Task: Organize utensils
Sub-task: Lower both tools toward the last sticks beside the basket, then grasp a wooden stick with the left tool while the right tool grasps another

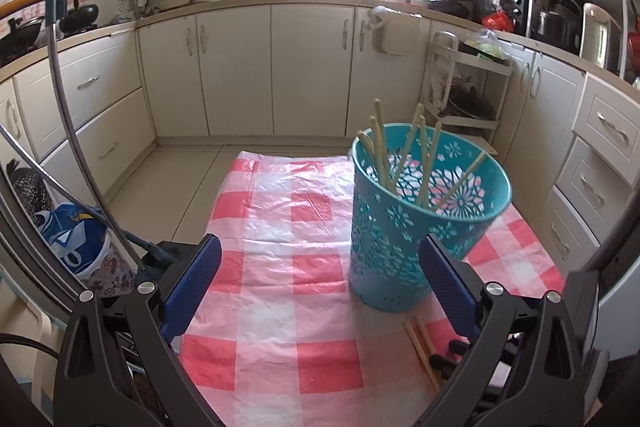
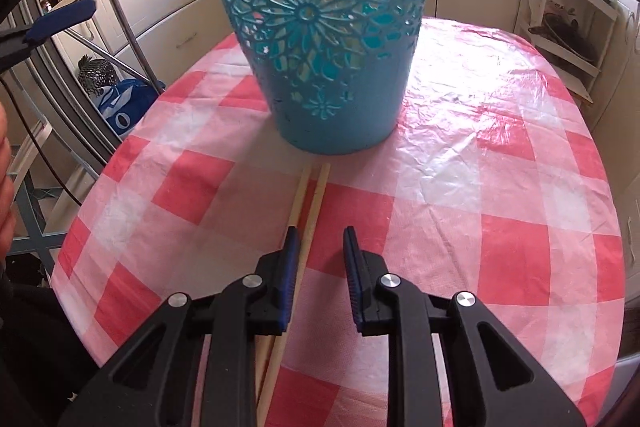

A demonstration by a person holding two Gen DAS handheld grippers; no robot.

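A teal cut-out bucket (image 1: 400,227) stands on the red-and-white checked tablecloth (image 1: 280,267) and holds several wooden chopsticks (image 1: 424,163). Two more chopsticks (image 2: 312,195) lie side by side on the cloth, their tips just short of the bucket (image 2: 328,39). My right gripper (image 2: 320,239) is low over them with a narrow gap: one chopstick runs between the jaws beside the left finger (image 2: 290,259), the other passes under that finger. Neither pad presses on them. My left gripper (image 1: 320,259) hangs open and empty, left of the bucket, and the loose pair (image 1: 420,343) lies by its right finger.
The table ends close on the left, where metal chair tubes (image 1: 68,131) and a blue-and-white bag (image 1: 76,239) stand. Cream cabinets (image 1: 240,67) line the far wall. A white rack (image 1: 460,95) stands beyond the bucket. A hand (image 2: 4,163) shows at the left edge.
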